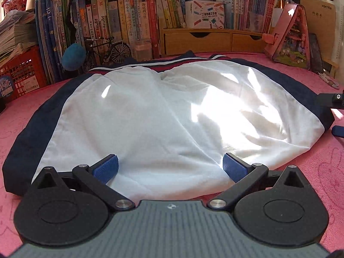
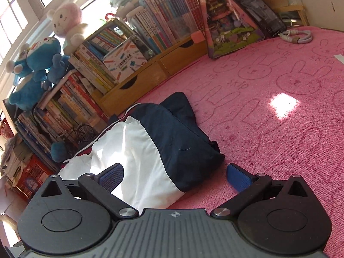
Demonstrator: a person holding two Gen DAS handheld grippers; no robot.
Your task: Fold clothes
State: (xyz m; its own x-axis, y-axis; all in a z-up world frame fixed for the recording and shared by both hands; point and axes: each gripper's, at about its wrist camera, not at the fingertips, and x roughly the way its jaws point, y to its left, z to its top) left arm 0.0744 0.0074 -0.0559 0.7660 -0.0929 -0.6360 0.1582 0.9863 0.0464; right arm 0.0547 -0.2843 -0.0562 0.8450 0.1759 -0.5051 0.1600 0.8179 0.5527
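Bright daylight throughout — pouring in from windows (image 2: 19,13) at ten o'clock in the right wrist view. Blown-out glare on white fabric (image 1: 225,116) toward three o'clock in the left wrist view; a sun patch on the pink cover (image 2: 284,105) at two o'clock. Heavy fisheye bending at edges — dark corners, sharp centres.

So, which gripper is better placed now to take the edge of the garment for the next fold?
Probably the left gripper: it is open, with the white near edge of the garment between its fingers. The right gripper, also open, sits at the navy corner, half over the pink cover.
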